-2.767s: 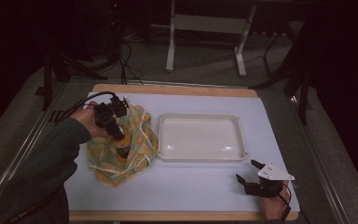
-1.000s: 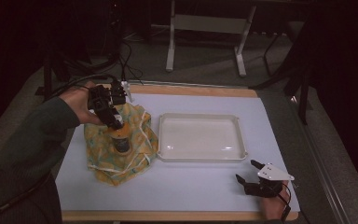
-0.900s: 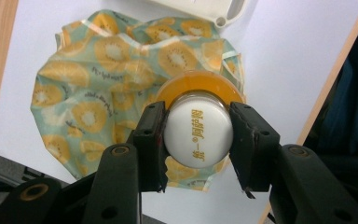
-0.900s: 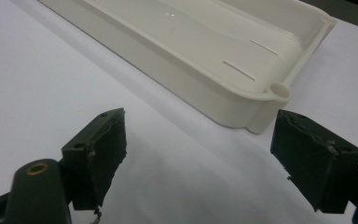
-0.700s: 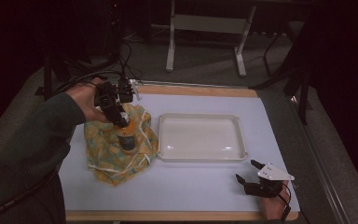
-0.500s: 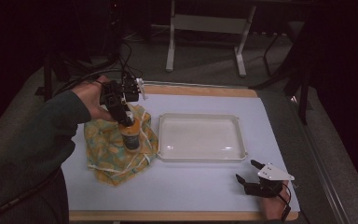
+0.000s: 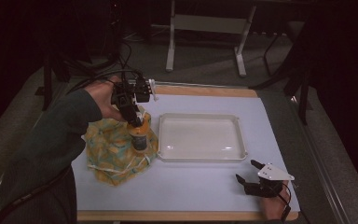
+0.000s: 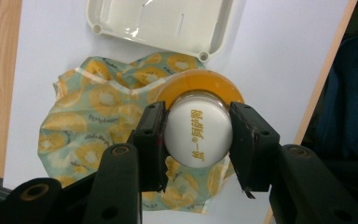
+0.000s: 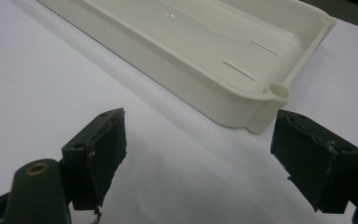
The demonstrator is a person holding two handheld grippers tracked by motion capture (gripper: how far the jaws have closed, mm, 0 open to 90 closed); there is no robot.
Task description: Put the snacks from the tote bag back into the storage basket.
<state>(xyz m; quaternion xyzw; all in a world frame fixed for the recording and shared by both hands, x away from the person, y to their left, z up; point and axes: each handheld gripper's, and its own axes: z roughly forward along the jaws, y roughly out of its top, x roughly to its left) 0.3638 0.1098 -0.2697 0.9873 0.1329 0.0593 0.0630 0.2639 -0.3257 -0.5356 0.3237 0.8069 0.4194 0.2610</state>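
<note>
The left gripper (image 8: 196, 140) is clamped on the white-capped orange jar (image 8: 198, 133) and has carried it up off the fruit-print cloth (image 7: 114, 149) toward the white tray (image 7: 200, 156) to its right, while the right gripper (image 9: 200, 154) waits open near the tray's near-right corner.

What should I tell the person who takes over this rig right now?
Left hand-held gripper: shut on the white cap of a bottle, held above the cloth.
Right hand-held gripper: open, holding nothing, low over the table near a corner of the tray.
Done: bottle gripped and off the cloth.
Left: probably carry the bottle to the tray, which has nothing in it, and release it there.
</note>
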